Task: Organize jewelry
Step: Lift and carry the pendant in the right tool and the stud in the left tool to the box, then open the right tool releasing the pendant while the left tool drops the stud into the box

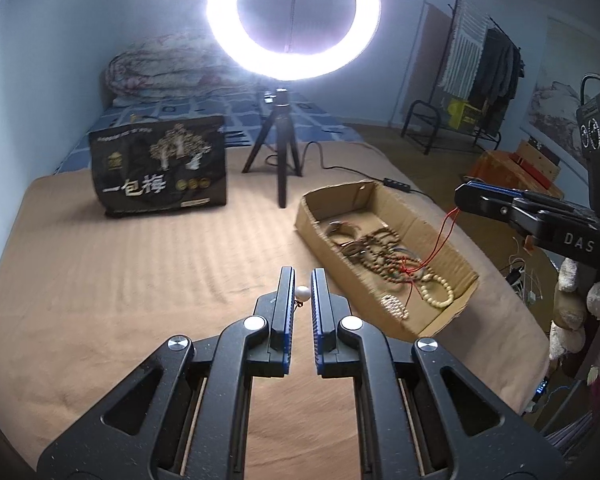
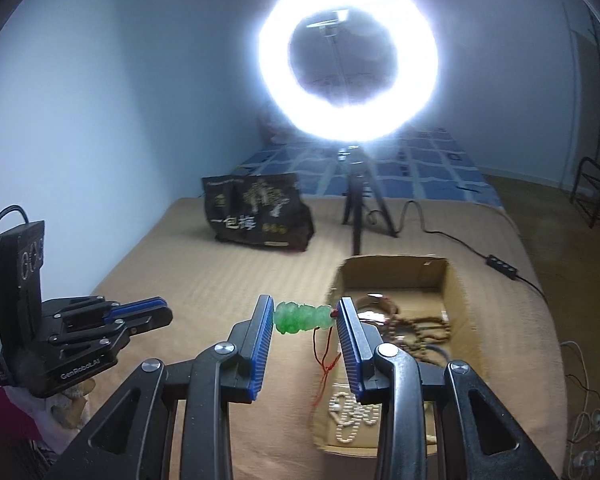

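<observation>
While the ring light [image 1: 294, 20] glares from its tripod [image 1: 278, 156] at the far end of the tan blanket [image 1: 120, 280], both grippers hang above the bedding. The left gripper [image 1: 302, 292] has its jaws drawn close on a small white pearl [image 1: 302, 293], with a tiny gold fitting dangling just under it. The right gripper [image 2: 304, 316] pinches a green jade pendant [image 2: 301, 316] crosswise between its blue pads [image 2: 260, 344], and a red cord [image 2: 323, 356] trails down from the pendant's right end. In the left camera's view that cord runs down into the cardboard box [image 1: 451, 312]. The box lies on the blanket to the right, holding a tangle of brown bead strings [image 1: 379, 248], a pale bead bracelet [image 1: 439, 292], a smaller white bead piece [image 1: 395, 306] and metal bangles [image 1: 341, 230]. A black snack bag [image 1: 160, 166] stands upright further back on the left, well apart from the box. Behind it a folded quilt [image 1: 164, 68] lies on blue checked bedding.
</observation>
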Motion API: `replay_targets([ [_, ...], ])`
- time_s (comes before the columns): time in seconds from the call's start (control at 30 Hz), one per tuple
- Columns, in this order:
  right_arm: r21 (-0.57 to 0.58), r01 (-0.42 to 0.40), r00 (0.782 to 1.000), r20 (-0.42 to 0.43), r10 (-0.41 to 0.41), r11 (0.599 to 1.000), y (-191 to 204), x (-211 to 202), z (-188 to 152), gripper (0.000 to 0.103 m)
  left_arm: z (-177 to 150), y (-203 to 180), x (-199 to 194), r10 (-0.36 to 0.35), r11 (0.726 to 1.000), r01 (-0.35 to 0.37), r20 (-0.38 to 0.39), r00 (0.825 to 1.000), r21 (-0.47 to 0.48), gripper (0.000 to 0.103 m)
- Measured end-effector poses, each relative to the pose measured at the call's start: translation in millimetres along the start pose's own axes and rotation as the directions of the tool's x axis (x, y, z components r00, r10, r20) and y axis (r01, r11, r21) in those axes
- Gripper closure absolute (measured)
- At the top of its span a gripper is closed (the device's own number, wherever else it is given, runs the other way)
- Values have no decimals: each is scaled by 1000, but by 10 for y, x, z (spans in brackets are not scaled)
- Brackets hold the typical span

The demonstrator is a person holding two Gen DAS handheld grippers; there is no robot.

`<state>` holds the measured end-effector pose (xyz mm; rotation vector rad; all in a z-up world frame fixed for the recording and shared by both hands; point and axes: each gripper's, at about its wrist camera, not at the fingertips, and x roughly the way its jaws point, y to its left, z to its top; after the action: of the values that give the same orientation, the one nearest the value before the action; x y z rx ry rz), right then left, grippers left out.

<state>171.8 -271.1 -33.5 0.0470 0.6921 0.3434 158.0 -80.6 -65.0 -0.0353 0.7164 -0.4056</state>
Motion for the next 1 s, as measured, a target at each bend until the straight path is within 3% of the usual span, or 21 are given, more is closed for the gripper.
replay_targets([
  [0.7,57,89,995,-53,-86,994,-701,-24,-186,70,179,-599,533,-54,997,55,-27,998,45,97],
  [1.0,89,76,993,-101,-67,993,-873,91,-327,70,185,-746,759,-56,997,58,-52,997,49,97],
])
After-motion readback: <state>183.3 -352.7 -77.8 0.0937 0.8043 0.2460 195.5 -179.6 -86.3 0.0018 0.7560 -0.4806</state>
